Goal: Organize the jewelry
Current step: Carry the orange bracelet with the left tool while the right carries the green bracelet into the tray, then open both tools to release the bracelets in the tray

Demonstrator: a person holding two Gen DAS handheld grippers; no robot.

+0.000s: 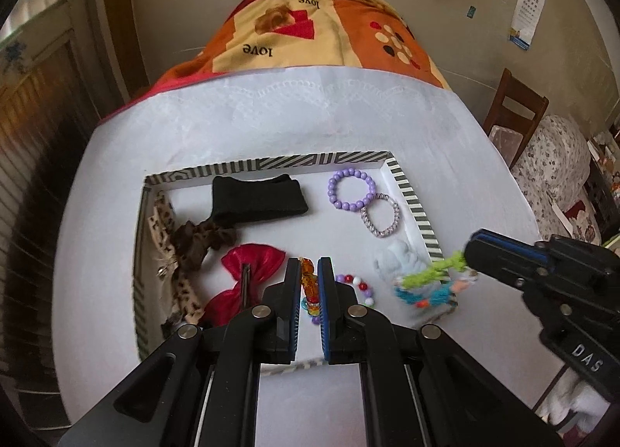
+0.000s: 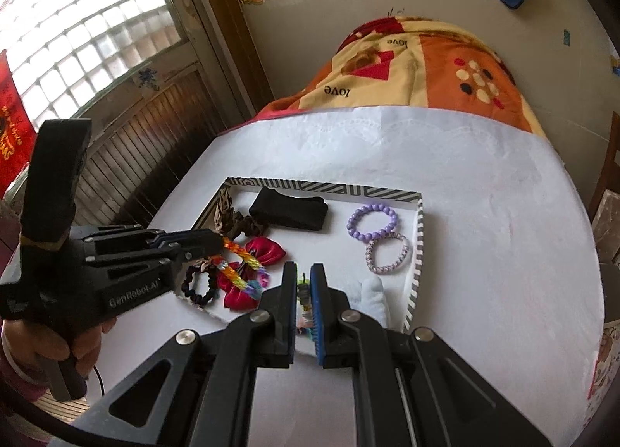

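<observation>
left gripper (image 1: 309, 292): pinching the rainbow loom bracelet (image 2: 242, 261), which hangs over the near-left part of the tray (image 1: 412, 199).
right gripper (image 2: 304, 292): pinching the green-and-blue loom bracelet (image 1: 430, 284) above the tray's near-right corner, just beside the pale blue fluffy piece (image 1: 395, 259).
tray: striped rim, sitting on the white desk (image 1: 271, 121); also holds a red bow (image 1: 252, 265), black band (image 1: 257, 197), purple bead bracelet (image 1: 350, 189) and clear woven bracelet (image 1: 381, 218).
handling: both loom bracelets look light, soft and stretchy; they will sag and swing, not break. a pinch across one side of the band should hold well.
long axis, rainbow: in the right wrist view it droops from the gripper tip diagonally down toward the red bow.
long axis, green-and-blue: in the left wrist view it trails from the right gripper tip down-left; it is blurred, so the detail is unclear.
</observation>
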